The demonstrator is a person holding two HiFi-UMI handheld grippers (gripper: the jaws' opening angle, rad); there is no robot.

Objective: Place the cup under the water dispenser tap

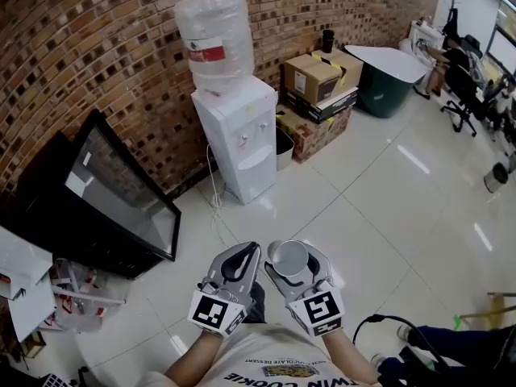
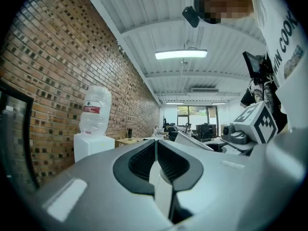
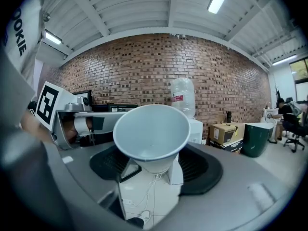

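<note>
A white water dispenser [image 1: 242,135] with a clear bottle [image 1: 214,39] on top stands against the brick wall, its taps [image 1: 243,140] facing me. My right gripper [image 1: 294,253] is shut on a white cup [image 1: 289,258], held upright low in front of me, well short of the dispenser. In the right gripper view the cup [image 3: 151,134] fills the middle, with the dispenser [image 3: 196,129] behind it. Beside the right gripper, my left gripper [image 1: 251,250] is shut with nothing in it. The left gripper view shows its tips touching [image 2: 155,142] and the dispenser [image 2: 91,146] at the left.
A big black screen [image 1: 121,192] leans on the wall to the left. Cardboard boxes [image 1: 318,79], a small black bin [image 1: 284,147] and a green tub [image 1: 387,91] stand right of the dispenser. A cord [image 1: 216,208] trails on the tiled floor. A person sits at the far right [image 1: 451,55].
</note>
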